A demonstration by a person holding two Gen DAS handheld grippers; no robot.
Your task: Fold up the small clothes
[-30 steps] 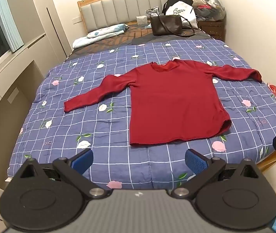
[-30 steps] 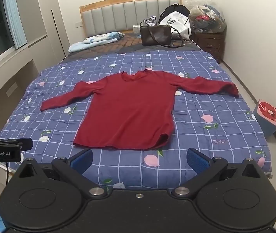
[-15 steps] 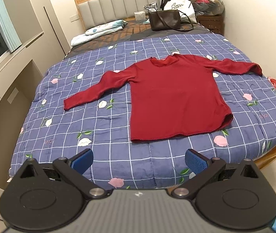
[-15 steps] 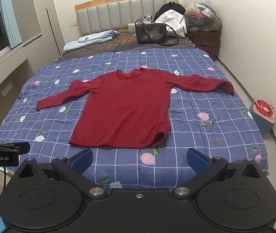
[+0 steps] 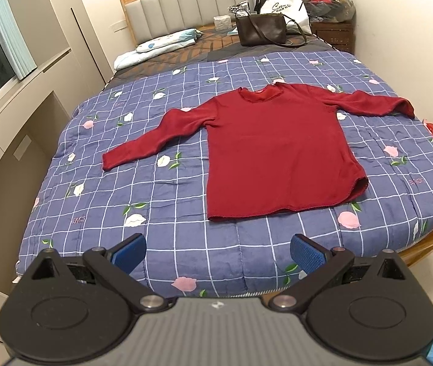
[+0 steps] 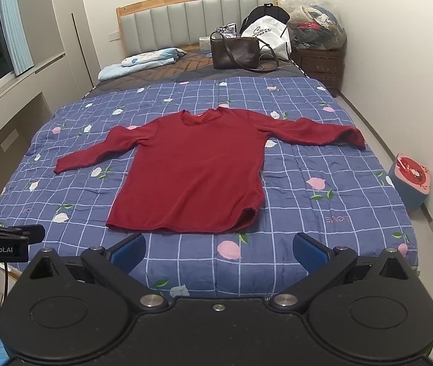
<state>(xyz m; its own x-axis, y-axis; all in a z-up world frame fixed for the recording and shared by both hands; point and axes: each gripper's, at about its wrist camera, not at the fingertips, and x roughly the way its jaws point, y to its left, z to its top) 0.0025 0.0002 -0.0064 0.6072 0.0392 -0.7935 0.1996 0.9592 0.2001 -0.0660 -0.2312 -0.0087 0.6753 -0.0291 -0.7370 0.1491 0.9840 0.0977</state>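
Observation:
A dark red long-sleeved top [image 5: 277,155] [image 6: 195,170] lies flat on the blue flowered quilt [image 5: 170,201] [image 6: 323,213], neck toward the headboard, both sleeves spread out to the sides. Its hem is nearest me, with the right hem corner slightly curled. My left gripper [image 5: 218,251] hovers open over the foot of the bed, short of the hem and holding nothing. Likewise my right gripper [image 6: 219,251] is open and empty, just short of the hem. The left gripper's body [image 6: 3,241] shows at the left edge of the right wrist view.
A brown handbag [image 6: 236,53], a white bag [image 6: 266,35] and folded light-blue bedding [image 6: 143,61] sit near the padded headboard [image 6: 198,18]. A nightstand piled with bagged clothes [image 6: 320,58] stands at the right. A pink and blue stool [image 6: 411,180] is on the floor to the right of the bed.
Both grippers have risen and moved slightly toward the bed, so the top sits a little lower and closer in both views. Fingers stay open. The top has not moved.

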